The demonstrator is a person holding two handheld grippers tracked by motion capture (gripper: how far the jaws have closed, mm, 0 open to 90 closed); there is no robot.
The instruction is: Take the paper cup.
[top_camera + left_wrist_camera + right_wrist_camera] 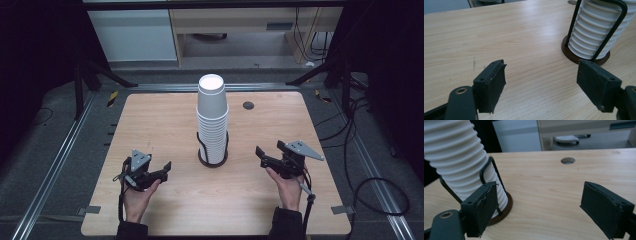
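Left gripper [161, 169] and right gripper [264, 154] both spread wide, holding nothing, flanking the stack of cups [212, 117] without touching.

You've got one tall stack of white paper cups [212, 117], one black wire holder [213, 156] under it, two grippers, and one surface [165, 125].

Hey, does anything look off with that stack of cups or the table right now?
Nothing stands out. The stack of white cups stands upright in its wire holder at mid-table, no spills on the table. The left gripper and right gripper are open, apart from it.
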